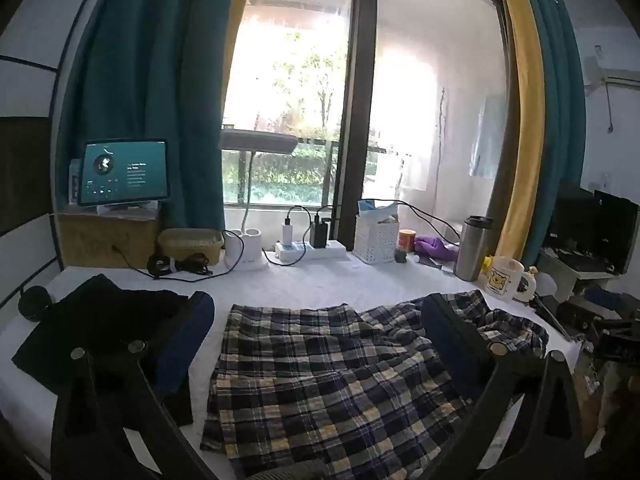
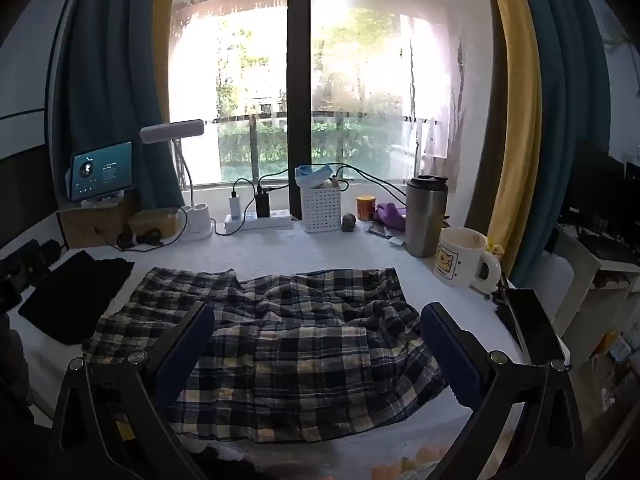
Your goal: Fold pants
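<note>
No text can be read with certainty in either view. The tablet (image 1: 124,171) leaning by the teal curtain shows a music-player screen with lines of writing too small and blurred to make out. The white mug (image 2: 460,258) carries a cartoon bear print with a line of tiny characters beneath it, likewise illegible.

Both wrist views sit low, facing the window (image 1: 304,120) — sharing the plaid pants (image 2: 272,344).
</note>
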`<state>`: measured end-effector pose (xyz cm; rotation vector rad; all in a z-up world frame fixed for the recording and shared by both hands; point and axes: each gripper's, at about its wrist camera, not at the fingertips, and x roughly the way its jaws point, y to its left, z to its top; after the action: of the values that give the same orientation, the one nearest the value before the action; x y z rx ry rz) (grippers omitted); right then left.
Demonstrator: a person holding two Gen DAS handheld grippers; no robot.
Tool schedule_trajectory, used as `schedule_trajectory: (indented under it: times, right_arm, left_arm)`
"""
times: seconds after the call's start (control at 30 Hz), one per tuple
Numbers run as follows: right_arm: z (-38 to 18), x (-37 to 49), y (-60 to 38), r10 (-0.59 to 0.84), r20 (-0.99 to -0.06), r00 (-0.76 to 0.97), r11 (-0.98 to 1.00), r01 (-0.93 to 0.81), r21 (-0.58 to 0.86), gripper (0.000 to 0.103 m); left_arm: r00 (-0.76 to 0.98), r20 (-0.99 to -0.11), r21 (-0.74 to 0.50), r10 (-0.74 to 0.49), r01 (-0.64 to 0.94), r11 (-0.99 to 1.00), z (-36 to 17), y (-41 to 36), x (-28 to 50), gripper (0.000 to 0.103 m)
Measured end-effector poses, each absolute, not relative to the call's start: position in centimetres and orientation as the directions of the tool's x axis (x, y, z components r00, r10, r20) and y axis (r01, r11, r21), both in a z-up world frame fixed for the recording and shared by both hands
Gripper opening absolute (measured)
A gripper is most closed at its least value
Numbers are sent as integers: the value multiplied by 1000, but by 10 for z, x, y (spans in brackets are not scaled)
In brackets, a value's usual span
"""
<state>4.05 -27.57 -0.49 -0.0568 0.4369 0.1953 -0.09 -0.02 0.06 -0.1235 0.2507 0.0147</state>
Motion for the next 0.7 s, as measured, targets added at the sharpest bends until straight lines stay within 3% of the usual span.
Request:
schedule_trajectory:
  times: [0.13,0.7]
  right_arm:
    - [-3,40,-275,183,-424,887,979,-203,-2,103]
    - [-2,43,-272,188,-422,887,978,-206,3,103]
  left_arm:
    - [964,-265,-80,9,-32,996,0,-6,-4,102]
    - [960,-279,-108,3,-35,993,-1,-2,-4,102]
